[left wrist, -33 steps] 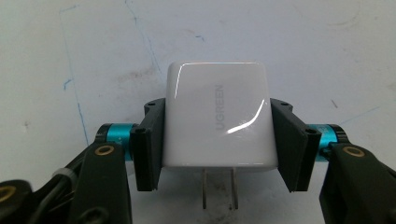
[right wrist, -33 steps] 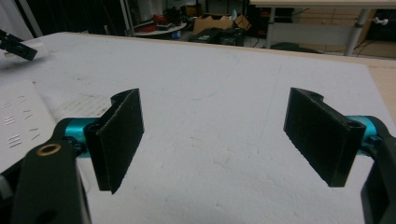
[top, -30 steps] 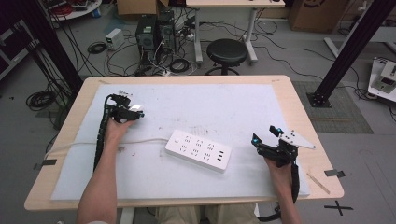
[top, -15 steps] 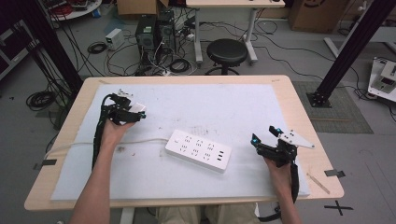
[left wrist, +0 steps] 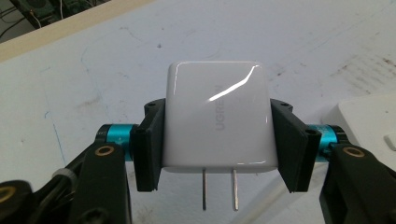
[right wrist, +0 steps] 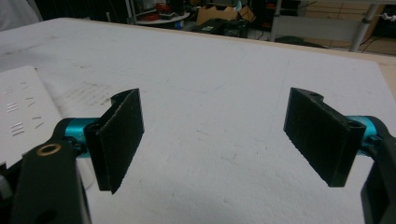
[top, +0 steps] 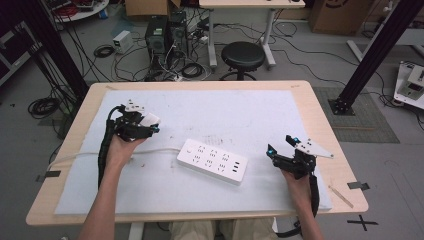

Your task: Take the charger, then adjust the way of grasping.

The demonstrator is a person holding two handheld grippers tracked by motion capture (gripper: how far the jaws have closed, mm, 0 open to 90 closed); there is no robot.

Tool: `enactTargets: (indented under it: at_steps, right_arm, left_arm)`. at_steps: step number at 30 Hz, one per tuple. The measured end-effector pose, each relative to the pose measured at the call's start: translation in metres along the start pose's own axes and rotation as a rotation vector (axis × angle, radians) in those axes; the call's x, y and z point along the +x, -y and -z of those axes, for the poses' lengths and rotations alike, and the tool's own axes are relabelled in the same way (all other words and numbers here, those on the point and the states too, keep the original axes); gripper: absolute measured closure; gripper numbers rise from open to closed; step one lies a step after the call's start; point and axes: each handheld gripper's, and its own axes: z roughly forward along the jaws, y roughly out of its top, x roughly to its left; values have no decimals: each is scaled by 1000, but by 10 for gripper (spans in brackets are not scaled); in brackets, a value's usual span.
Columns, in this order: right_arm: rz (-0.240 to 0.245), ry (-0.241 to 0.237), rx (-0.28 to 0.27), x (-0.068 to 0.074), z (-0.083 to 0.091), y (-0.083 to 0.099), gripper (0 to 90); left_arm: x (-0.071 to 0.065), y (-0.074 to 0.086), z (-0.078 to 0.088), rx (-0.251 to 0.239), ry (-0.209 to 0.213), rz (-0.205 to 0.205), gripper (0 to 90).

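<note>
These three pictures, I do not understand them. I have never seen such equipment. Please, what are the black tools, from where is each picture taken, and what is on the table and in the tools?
There is no robot here. A person sits at a table covered with a white mat and holds a hand-operated gripper in each hand.

The high view comes from a fixed camera above the person, looking down. The other two views come from small cameras riding on the grippers, looking along their black fingers.

On the mat lies a white power strip, its cord running off toward the left edge.

The left gripper is shut on a white charger; its two metal prongs point back toward the camera. The right gripper is open and holds nothing; its fingers stand wide apart above the mat.
</note>
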Motion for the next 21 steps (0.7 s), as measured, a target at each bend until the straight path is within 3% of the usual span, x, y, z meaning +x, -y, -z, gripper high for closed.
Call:
enactTargets:
  at_steps: [9, 21]
  right_arm:
    - [3, -14, 4, 1, 0, 0, 205]
    - [0, -39, 13, 0, 0, -2, 205]
  left_arm:
    - [-14, -2, 16, -58, 3, -20, 424]
    - [-51, 5, 28, -137, 52, -77, 424]
